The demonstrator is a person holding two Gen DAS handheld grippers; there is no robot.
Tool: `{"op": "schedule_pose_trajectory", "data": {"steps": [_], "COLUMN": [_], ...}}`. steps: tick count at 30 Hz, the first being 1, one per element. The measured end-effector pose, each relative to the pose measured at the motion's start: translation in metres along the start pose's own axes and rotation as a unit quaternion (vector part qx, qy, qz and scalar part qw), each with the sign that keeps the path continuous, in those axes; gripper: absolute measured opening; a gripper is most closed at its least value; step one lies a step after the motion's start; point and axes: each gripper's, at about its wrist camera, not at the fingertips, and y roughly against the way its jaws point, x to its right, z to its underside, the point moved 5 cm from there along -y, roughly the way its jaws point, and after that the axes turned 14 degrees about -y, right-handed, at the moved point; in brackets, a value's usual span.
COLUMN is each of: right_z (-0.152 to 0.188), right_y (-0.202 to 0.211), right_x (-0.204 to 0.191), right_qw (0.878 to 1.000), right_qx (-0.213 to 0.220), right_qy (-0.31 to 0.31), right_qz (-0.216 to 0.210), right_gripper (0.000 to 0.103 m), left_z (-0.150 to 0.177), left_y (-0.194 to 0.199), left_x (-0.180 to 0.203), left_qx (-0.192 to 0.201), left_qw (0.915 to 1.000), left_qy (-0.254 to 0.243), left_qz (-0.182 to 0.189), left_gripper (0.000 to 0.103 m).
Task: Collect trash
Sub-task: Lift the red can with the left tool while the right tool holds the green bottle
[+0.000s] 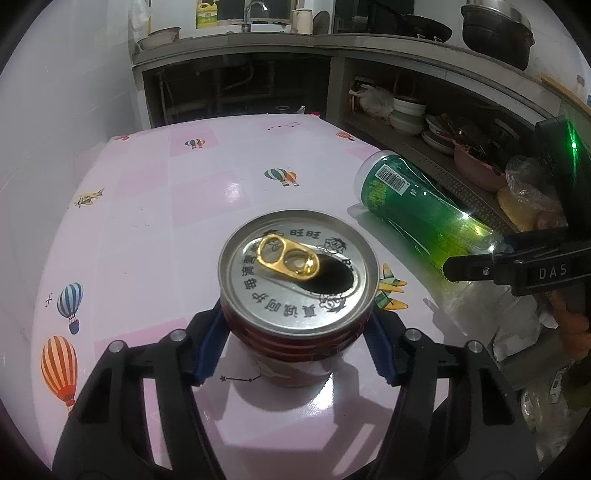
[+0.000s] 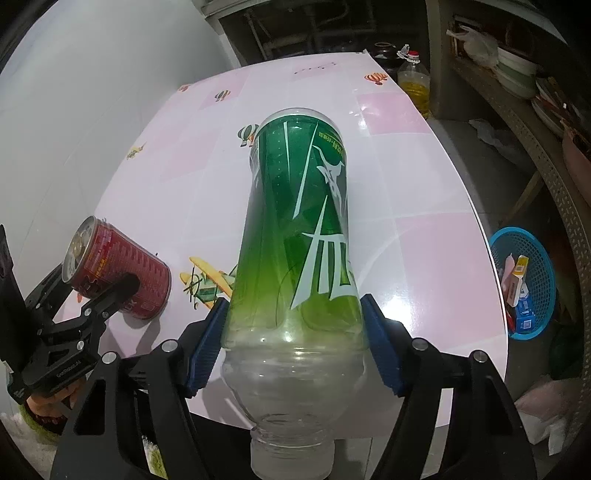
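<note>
Between the blue pads of the left gripper (image 1: 297, 343), a red drink can (image 1: 297, 291), upright on the pink balloon-print tablecloth (image 1: 166, 229), silver lid up, gold pull tab (image 1: 289, 257) bent back over the open mouth; pads pressed against the can's ribbed upper wall on both sides, jaws fairly wide around it. Between the blue pads of the right gripper (image 2: 295, 347), a green-labelled plastic bottle (image 2: 299, 221), lying on its side on the same cloth, clear capless neck toward the camera and overhanging the near table edge, base pointing away; pads closed against the shoulder where green label meets clear plastic. Left of the bottle in the right wrist view, the can again with the left gripper's black fingers around it. Off the table's right edge, lower down, a blue mesh basket (image 2: 543, 258) with small cartons inside. Farther back, a yellow oil bottle (image 2: 415, 86), stacked bowls (image 1: 408, 112) on a shelf, dark woks (image 1: 424, 27) on the counter.
</note>
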Motion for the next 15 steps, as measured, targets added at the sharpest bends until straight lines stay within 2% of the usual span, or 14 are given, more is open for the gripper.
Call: {"op": "schedule_pose_trajectory", "data": {"steps": [15], "right_z": [-0.0019], "right_y": [-0.0048], "right_x": [0.0024], "right_qw": [1.0], "right_qx": [-0.007], "right_qy": [-0.01], "right_qz": [-0.007], "right_gripper": [0.07], "left_z": [0.0003], "left_y": [0.0004], "left_x": [0.0007], "left_qx": [-0.005], "left_qw": [1.0], "left_qy": [0.003], "left_qz": [-0.006], "left_gripper": [0.062]}}
